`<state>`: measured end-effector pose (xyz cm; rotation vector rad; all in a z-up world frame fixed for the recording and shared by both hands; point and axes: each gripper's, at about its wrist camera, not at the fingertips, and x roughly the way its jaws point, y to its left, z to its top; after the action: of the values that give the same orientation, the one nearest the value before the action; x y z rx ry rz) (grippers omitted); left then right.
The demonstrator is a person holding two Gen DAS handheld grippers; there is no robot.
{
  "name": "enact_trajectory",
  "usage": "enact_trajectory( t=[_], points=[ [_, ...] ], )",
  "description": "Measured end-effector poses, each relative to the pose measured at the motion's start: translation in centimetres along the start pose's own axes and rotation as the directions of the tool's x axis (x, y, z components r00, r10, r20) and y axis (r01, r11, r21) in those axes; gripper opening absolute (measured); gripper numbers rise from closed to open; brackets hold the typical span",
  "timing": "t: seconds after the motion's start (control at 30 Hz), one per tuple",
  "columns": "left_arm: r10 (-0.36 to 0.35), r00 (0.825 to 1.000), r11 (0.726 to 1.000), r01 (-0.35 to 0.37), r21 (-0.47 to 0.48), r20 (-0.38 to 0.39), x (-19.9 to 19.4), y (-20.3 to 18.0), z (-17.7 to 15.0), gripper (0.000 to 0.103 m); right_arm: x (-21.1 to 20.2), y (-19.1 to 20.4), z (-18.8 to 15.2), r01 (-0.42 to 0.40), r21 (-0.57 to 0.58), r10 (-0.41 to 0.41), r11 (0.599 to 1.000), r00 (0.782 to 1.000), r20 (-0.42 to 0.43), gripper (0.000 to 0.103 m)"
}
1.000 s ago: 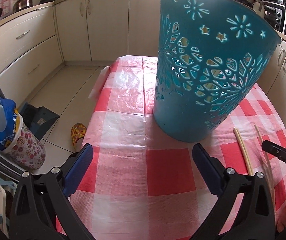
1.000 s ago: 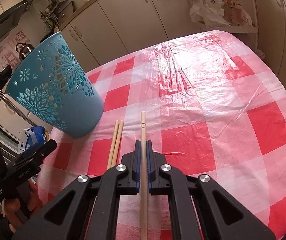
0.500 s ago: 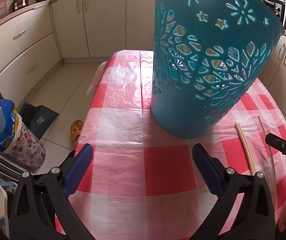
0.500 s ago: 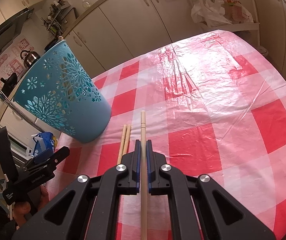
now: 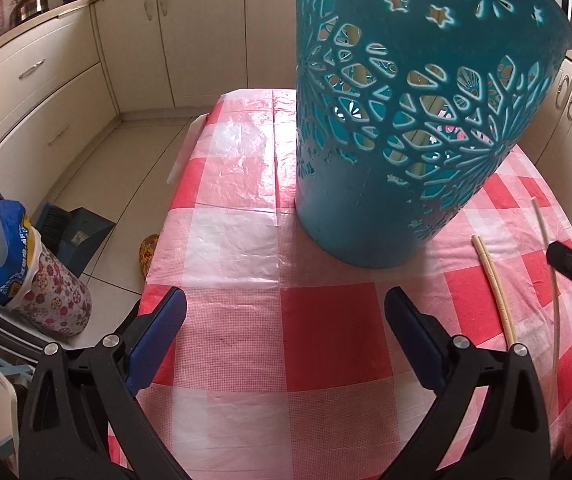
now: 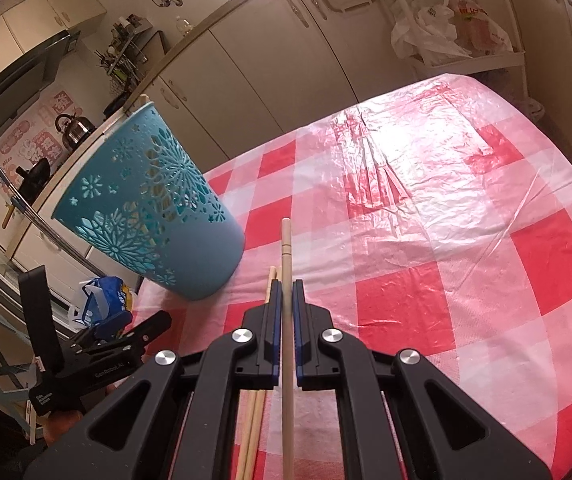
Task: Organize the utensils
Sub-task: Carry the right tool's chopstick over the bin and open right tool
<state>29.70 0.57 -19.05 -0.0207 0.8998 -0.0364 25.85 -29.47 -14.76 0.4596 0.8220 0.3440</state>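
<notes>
Chopstick [image 6: 286,264] is clamped lengthwise in the closed right gripper [image 6: 284,292], raised off the checked tablecloth [image 6: 466,248], presumably for dropping into the teal basket [image 5: 406,128]. Left gripper [image 5: 286,312] is held open and empty before the basket; two chopsticks [image 5: 494,288] are left lying beside it.

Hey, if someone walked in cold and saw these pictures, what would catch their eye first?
A tall teal cut-out basket dominates, standing on the red-and-white checked tablecloth. The right tongs are clamped on one wooden chopstick, raised over a loose pair on the cloth, while the left tongs gape empty.
</notes>
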Motion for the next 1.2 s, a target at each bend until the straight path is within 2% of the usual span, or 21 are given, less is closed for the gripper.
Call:
enact_trajectory(
  t=[0.17,0.4,0.6,0.8,0.97,1.07,1.2],
  points=[
    [-0.004,1.000,1.000,0.004,0.001,-0.007,0.2,0.0,0.0,0.095,-2.6,2.5,1.2,-0.069,-0.047,0.074,0.996,0.992,0.105,0.006],
    [-0.014,1.000,1.000,0.014,-0.001,-0.010,0.3,0.1,0.0,0.095,-6.7,7.4,3.9,-0.149,-0.132,0.177,0.980,0.955,0.239,0.006],
    [-0.017,1.000,1.000,0.017,-0.005,-0.011,0.3,0.2,0.1,0.095,-9.2,10.9,6.1,-0.179,-0.197,0.230,0.964,0.933,0.277,0.006],
    [-0.017,1.000,1.000,0.017,-0.006,-0.012,0.4,0.2,0.1,0.095,-11.5,14.3,9.7,-0.204,-0.256,0.284,0.945,0.899,0.333,0.006],
    [-0.019,1.000,1.000,0.018,-0.007,-0.011,0.4,0.2,0.1,0.095,-11.9,17.5,12.9,-0.182,-0.305,0.297,0.935,0.872,0.389,0.006],
    [-0.020,1.000,1.000,0.020,-0.010,-0.010,0.5,0.2,0.1,0.095,-10.2,18.8,14.2,-0.153,-0.317,0.276,0.936,0.877,0.393,0.006],
    [-0.027,1.000,1.000,0.027,-0.015,-0.008,0.4,0.3,0.0,0.095,-6.4,19.3,14.6,-0.103,-0.314,0.216,0.944,0.912,0.348,0.006]
  ],
)
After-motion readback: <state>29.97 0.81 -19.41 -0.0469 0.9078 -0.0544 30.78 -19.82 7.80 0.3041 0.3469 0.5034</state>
